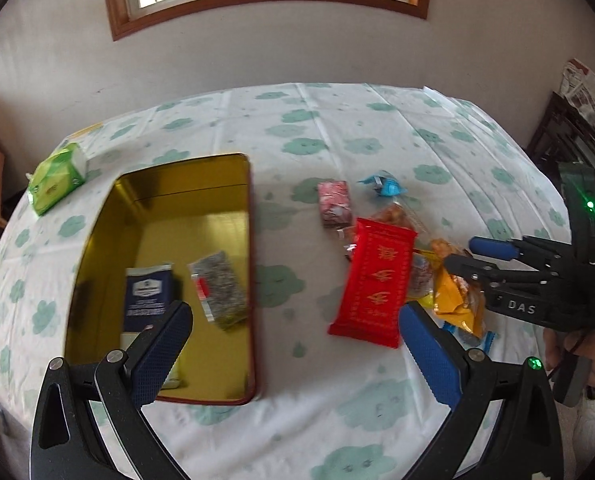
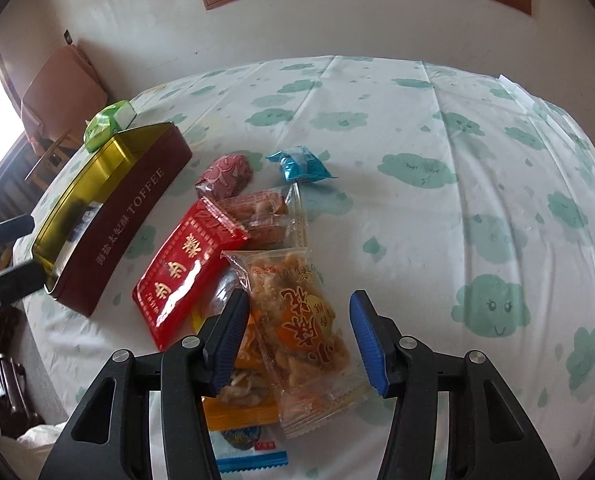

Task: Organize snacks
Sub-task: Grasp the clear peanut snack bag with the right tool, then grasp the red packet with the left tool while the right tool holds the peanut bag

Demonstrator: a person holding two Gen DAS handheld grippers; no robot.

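Observation:
A dark red toffee tin (image 1: 250,240) with a gold inside lies open on the left of the table, with a dark blue packet (image 1: 147,294) and a grey-green packet (image 1: 219,286) in it. My left gripper (image 1: 297,352) hangs open over the tin's near right corner, nothing between its fingers. To the right lies a pile of snacks topped by a red packet (image 1: 377,284). My right gripper (image 2: 299,336) stands open low over the pile, straddling a clear packet of orange snacks (image 2: 301,320). The right pad (image 2: 367,340) is clear of the wrapper.
A pink packet (image 2: 225,176), a blue wrapped sweet (image 2: 299,166) and a clear packet of brown snacks (image 2: 265,212) lie behind the pile. A green tissue pack (image 1: 57,178) sits beyond the tin. The cloud-print tablecloth (image 2: 457,220) stretches bare to the right.

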